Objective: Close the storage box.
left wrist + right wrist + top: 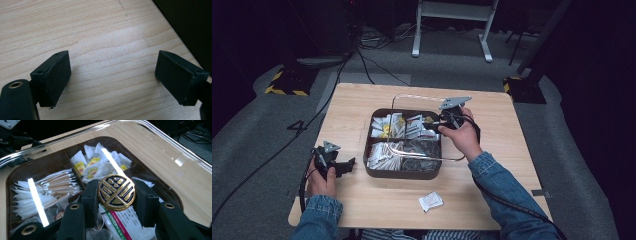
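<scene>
Fingers [91, 195] of the right gripper [116, 195] pinch a round gold-and-black knob [116, 192] from both sides, at the centre of the right gripper view. That knob appears to be the handle of a clear lid [409, 97], whose rounded edge shows in the high view as a pale outline raised and tilted over the box, its far edge beyond the box's far wall. By my judgement the lid is stiff, light and slippery, likely to swing under a grip at one small point, so the knob is the right place to hold, squarely across its rim.

Below the lid sits a dark brown box [402, 173] with rounded corners, mid-frame in the high view, divided into compartments. The upper compartments hold white tea bags [389, 125] with yellow tags and other small packets; the lower left one holds a stack of long white sachets [37, 195]; the lower right one holds dark contents I cannot identify.

A lone white sachet [431, 201] lies on the tabletop [492, 175] toward the bottom of the high view, apart from the box.

At the lower left of that view, the left gripper [332, 162] hangs over bare wood, its fingers [53, 77] spread wide and holding nothing.
</scene>
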Available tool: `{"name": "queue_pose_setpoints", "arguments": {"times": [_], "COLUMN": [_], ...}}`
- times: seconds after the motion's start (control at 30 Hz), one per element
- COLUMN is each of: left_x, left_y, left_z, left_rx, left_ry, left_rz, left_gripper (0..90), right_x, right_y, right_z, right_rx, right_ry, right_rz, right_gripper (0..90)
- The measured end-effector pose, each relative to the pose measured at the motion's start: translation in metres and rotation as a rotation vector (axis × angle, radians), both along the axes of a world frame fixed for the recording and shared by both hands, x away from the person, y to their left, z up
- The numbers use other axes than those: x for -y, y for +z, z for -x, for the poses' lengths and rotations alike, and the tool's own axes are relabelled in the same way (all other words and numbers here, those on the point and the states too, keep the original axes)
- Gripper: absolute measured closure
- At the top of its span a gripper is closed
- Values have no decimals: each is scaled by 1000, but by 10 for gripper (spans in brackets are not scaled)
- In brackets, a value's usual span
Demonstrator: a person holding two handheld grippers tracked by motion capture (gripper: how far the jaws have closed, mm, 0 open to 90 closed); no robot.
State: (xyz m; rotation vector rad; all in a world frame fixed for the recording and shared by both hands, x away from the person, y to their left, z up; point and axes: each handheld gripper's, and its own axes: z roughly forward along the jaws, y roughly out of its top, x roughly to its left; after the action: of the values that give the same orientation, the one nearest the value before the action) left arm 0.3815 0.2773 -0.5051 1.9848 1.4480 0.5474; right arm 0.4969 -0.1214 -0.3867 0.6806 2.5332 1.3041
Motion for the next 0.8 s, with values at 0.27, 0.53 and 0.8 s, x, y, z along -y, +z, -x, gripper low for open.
{"name": "queue_pose_setpoints", "arguments": {"times": [0.27, 0.53, 0.8], "left_x": [0, 0, 1], "left_y": [0, 0, 0], "left_z": [-1, -1, -1], "left_rx": [-2, -2, -1], "left_ry": [-1, -1, -1], "left_rz": [-1, 0, 0], "left_gripper": [130, 129, 128], "right_x": [-22, -41, -57], "right_y": [-6, -17, -27], "right_z": [1, 0, 1], "right_rx": [-12, -28, -30], "right_ry": [6, 13, 20], "right_rz": [22, 26, 58], "right_gripper": [585, 585, 585]}}
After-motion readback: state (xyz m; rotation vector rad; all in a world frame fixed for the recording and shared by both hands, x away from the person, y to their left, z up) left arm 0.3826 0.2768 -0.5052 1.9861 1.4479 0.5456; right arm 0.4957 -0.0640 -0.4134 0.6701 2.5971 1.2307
